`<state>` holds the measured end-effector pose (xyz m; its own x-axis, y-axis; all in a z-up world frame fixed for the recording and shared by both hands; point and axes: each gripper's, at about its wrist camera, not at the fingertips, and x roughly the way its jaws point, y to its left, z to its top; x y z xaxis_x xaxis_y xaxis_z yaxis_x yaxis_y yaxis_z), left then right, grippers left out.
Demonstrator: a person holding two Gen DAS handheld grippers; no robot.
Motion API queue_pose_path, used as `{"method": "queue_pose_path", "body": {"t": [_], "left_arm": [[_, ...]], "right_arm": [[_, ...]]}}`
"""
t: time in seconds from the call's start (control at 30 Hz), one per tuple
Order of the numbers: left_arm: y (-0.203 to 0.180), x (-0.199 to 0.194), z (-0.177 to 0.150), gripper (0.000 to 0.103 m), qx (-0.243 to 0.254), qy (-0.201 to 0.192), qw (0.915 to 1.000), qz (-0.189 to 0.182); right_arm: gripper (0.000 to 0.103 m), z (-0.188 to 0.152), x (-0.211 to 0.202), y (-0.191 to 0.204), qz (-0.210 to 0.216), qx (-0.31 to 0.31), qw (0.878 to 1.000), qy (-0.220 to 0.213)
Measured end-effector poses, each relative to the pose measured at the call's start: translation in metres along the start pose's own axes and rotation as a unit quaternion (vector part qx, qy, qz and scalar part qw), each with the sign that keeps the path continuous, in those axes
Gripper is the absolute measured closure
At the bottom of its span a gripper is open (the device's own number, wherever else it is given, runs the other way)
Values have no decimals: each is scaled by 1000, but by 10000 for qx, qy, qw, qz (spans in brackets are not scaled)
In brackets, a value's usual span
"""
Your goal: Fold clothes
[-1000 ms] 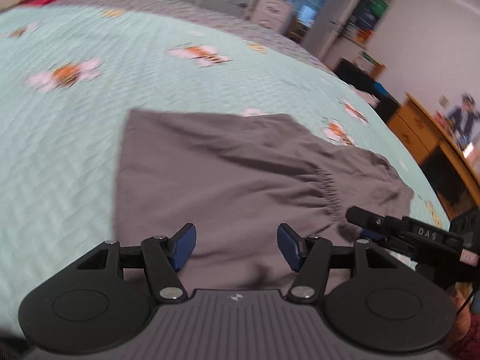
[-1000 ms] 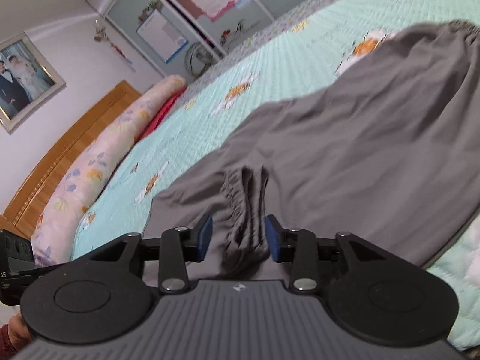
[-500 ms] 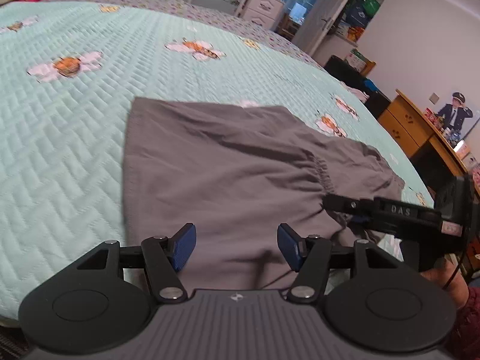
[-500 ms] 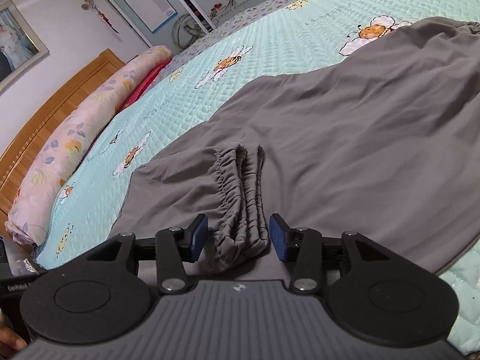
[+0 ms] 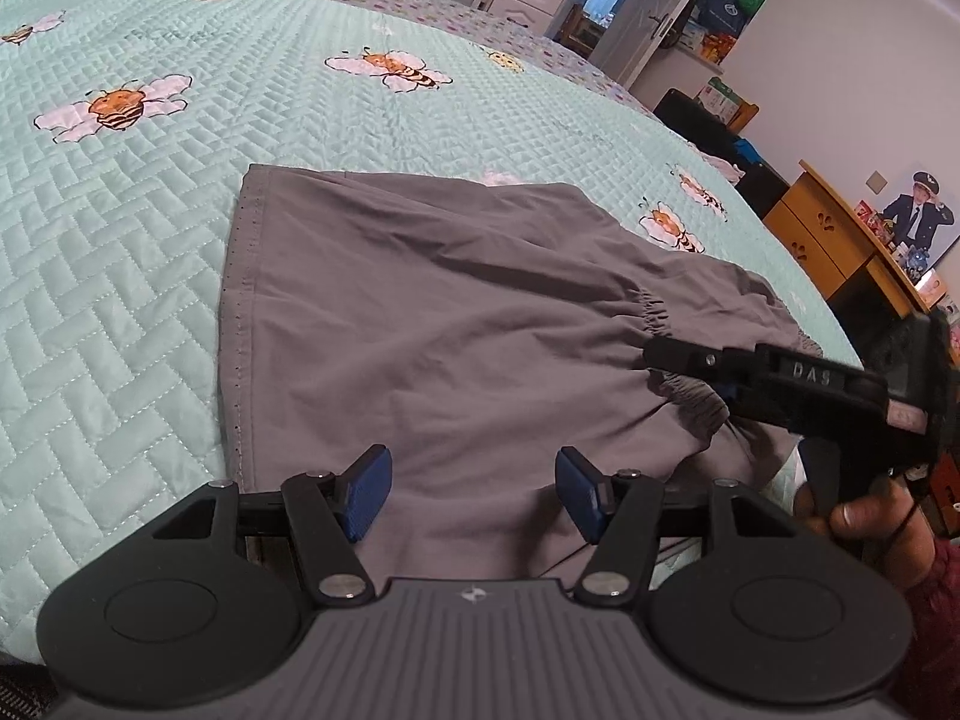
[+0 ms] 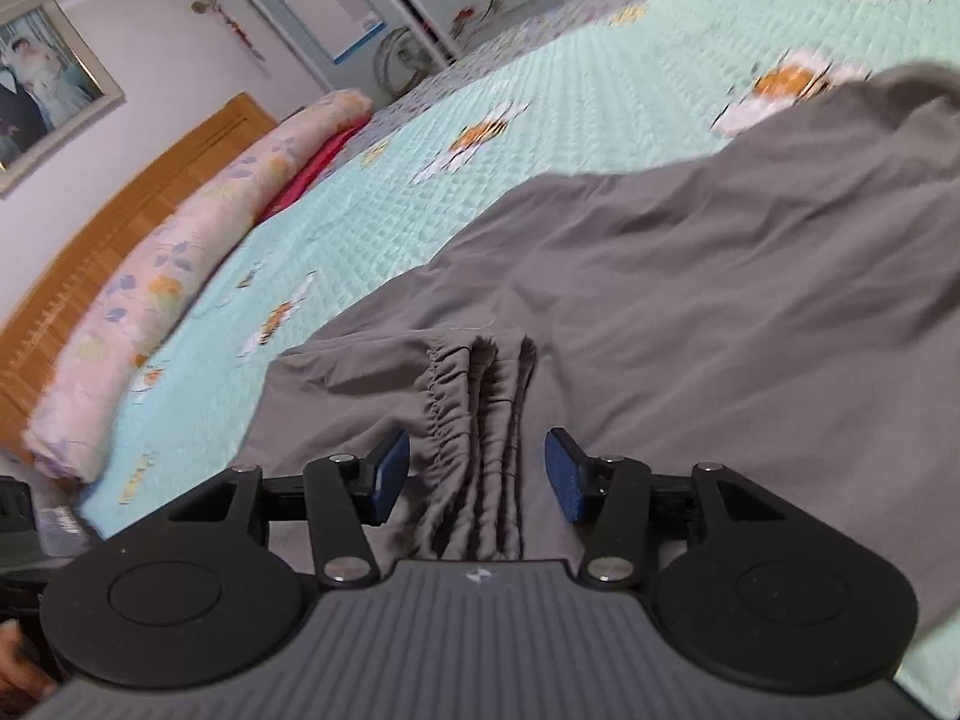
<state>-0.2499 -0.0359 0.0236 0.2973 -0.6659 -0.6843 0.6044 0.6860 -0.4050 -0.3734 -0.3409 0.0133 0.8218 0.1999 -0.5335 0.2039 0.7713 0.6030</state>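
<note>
A grey garment (image 5: 450, 312) with an elastic waistband lies spread on the mint bee-print quilt (image 5: 120, 240). My left gripper (image 5: 474, 489) hovers open just above its near edge, with nothing between the blue pads. The bunched waistband (image 6: 480, 420) runs between the pads of my right gripper (image 6: 477, 474). Its jaws are opening, and neither pad presses on the cloth. In the left wrist view, the right gripper's black finger (image 5: 690, 357) lies over the gathered waistband at the garment's right side. The rest of the garment (image 6: 720, 312) stretches away to the right.
A rolled floral bolster (image 6: 150, 300) lies along the wooden headboard (image 6: 90, 228). A wooden cabinet (image 5: 840, 240) stands past the bed's right edge. A person's hand (image 5: 864, 516) holds the right gripper's handle. The quilt's near edge drops off below my left gripper.
The right gripper's pads have spread apart from the bunched waistband, which has settled lower on the bed. In the left wrist view the right gripper has slid further left over the garment.
</note>
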Motion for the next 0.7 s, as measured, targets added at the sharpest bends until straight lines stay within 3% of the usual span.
{"method": "queue_pose_path", "body": {"t": [0.03, 0.17, 0.33, 0.4, 0.47, 0.5, 0.7], "left_arm": [[0, 1, 0, 39, -15, 9, 10000, -6], [0, 4, 4, 38, -40, 60, 10000, 18], [-4, 7, 4, 34, 53, 92, 9999, 5], [-4, 7, 4, 34, 46, 88, 10000, -6], [-3, 5, 4, 34, 57, 76, 10000, -22], [-3, 4, 4, 34, 64, 65, 10000, -33], [0, -7, 2, 34, 65, -58, 9999, -113]], "right_arm": [[43, 4, 3, -3, 181, 31, 9998, 77], [41, 16, 12, -13, 890, 203, 9949, 430], [46, 19, 14, -25, 1059, 395, 9921, 549], [48, 18, 16, -20, 1034, 207, 9923, 646], [65, 18, 16, -17, 905, 125, 9932, 721], [78, 19, 16, -16, 850, 122, 9936, 740], [88, 19, 8, -15, 673, 166, 9954, 664]]}}
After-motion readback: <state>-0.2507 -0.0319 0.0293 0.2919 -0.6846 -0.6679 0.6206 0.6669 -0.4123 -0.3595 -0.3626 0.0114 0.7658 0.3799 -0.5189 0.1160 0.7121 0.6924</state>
